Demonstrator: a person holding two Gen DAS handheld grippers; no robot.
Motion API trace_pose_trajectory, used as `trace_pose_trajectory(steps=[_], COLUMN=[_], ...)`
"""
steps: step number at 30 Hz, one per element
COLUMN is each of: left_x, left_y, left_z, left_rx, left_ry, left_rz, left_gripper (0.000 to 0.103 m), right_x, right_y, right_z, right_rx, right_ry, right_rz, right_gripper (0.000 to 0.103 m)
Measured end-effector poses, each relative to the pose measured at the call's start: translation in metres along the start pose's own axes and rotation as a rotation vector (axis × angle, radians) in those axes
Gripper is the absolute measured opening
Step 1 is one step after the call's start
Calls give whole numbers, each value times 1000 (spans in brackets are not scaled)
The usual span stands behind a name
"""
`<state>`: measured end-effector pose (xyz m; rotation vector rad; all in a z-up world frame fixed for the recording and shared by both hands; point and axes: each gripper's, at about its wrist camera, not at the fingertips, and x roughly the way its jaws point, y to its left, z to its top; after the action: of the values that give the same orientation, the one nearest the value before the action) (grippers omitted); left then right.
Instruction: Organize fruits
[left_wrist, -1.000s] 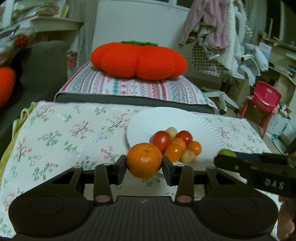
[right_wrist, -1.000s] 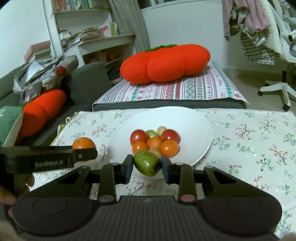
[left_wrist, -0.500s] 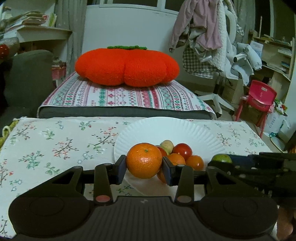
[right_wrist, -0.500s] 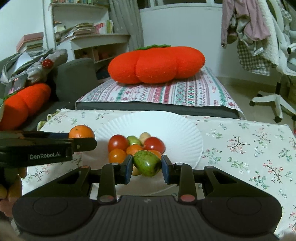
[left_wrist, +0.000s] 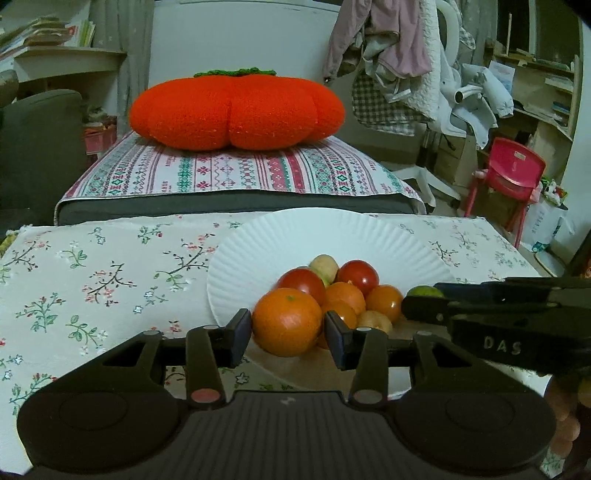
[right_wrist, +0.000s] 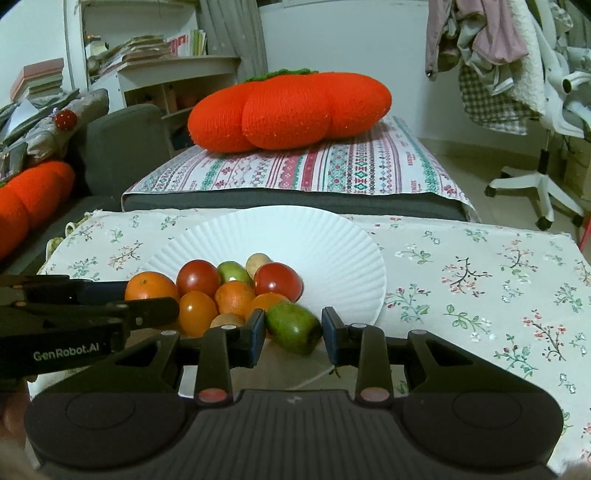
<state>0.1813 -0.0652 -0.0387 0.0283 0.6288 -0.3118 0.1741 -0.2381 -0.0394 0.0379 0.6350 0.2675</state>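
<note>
A white paper plate (left_wrist: 332, 236) (right_wrist: 325, 243) on the floral tablecloth holds a pile of small red, orange and pale fruits (left_wrist: 347, 291) (right_wrist: 236, 288). My left gripper (left_wrist: 288, 334) has its jaws slightly apart around an orange tangerine (left_wrist: 286, 326) that rests at the plate's near edge beside the pile. My right gripper (right_wrist: 293, 330) has its jaws slightly apart around a green fruit (right_wrist: 293, 326), which rests on the plate's near edge. Each gripper shows as a black bar in the other's view.
A floral tablecloth (left_wrist: 92, 280) (right_wrist: 480, 280) covers the table. Behind it lies a striped cushion (left_wrist: 236, 177) with a big orange pumpkin pillow (left_wrist: 236, 110) on it. A red child's chair (left_wrist: 509, 173) and an office chair (right_wrist: 543, 147) stand at the right.
Both grippers moved forward and down over the plate's near edge with their fruits. The jaws of both have widened, leaving small gaps beside the tangerine and the green fruit.
</note>
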Motion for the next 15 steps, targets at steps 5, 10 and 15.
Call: trace_pose_trajectory(steps=[5,10,15], left_x=[-10,-22,-31], left_y=[6,12,10], left_z=[5,9,8], left_rx=[-24,-74,-91], left_ry=[-21,-43,-39], left_rz=[20,33,65], left_gripper=[39,40,44], right_x=[-16,-28,-27], right_y=[-15,-35,-26], right_z=[8,10,6], right_rx=[92,217,196], right_ry=[-44,-74,-49], right_rz=[10,2,-21], right_gripper=[44,51,51])
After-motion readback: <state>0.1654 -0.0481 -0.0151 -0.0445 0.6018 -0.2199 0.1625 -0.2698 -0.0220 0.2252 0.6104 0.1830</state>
